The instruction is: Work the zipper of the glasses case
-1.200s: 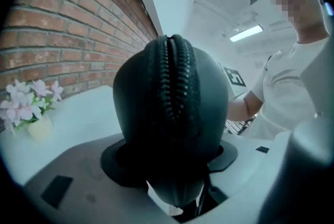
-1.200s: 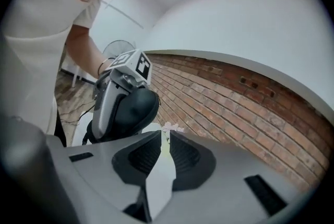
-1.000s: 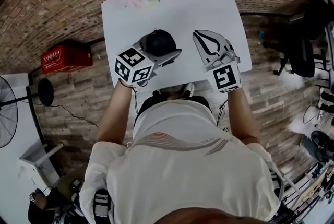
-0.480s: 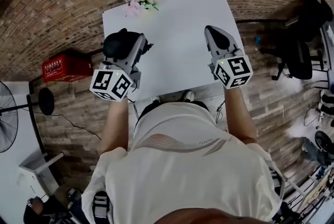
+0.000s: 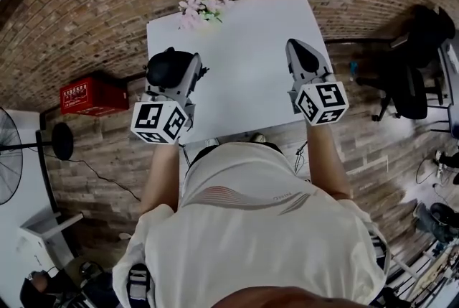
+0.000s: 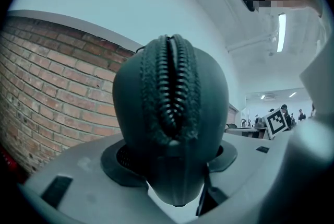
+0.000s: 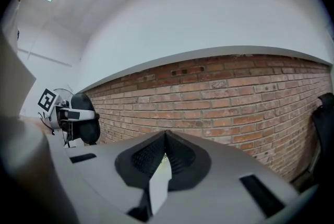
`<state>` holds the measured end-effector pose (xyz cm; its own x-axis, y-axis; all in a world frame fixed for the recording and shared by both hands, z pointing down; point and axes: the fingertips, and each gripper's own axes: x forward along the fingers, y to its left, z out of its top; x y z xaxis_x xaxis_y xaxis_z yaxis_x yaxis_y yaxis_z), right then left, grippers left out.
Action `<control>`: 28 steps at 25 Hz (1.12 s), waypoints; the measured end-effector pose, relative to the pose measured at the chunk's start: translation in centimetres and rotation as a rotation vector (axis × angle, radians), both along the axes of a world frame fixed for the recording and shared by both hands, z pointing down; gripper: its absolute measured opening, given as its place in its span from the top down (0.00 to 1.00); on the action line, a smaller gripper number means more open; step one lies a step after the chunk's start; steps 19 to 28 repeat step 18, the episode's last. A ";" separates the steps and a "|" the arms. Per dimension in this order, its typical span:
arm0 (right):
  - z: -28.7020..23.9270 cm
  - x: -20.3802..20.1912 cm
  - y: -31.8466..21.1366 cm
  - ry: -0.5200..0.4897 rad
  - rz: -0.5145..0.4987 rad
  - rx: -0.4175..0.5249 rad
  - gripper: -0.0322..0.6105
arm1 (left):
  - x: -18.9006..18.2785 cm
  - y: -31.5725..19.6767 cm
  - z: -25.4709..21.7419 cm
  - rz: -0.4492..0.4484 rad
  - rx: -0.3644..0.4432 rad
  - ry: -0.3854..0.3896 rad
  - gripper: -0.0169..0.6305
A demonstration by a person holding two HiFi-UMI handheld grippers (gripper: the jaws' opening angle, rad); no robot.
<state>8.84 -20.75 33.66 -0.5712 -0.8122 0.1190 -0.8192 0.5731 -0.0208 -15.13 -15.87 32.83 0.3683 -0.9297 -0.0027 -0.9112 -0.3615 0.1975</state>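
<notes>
The black glasses case (image 5: 165,67) sits between the jaws of my left gripper (image 5: 172,70), held off the table over its left edge. In the left gripper view the case (image 6: 130,108) fills the middle, end-on, and its zipper (image 6: 171,87) runs up the centre with the teeth meshed. The grey pads (image 6: 112,160) press on both of its sides. My right gripper (image 5: 301,49) is shut with nothing in it and hovers over the right side of the white table (image 5: 244,62). From the right gripper view, the jaws (image 7: 164,152) meet, and the case (image 7: 86,124) shows far left.
Pink flowers (image 5: 201,3) lie at the table's far edge. A brick wall runs behind the table. On the floor stand a red box (image 5: 93,95) at the left, a fan (image 5: 8,156) further left, and a black office chair (image 5: 412,62) at the right.
My left gripper has swung from the table's middle to its left edge and risen, carrying the case. The right gripper has rolled and lifted slightly to the right.
</notes>
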 end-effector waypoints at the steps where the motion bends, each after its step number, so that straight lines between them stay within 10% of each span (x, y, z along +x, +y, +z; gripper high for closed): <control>1: 0.0 -0.1 0.1 -0.001 -0.006 -0.001 0.87 | 0.2 0.1 -0.1 0.004 0.002 -0.002 0.56; 28: 0.2 -2.2 1.6 0.010 -0.058 -0.002 0.87 | 0.7 0.4 0.0 0.057 -0.003 0.000 0.56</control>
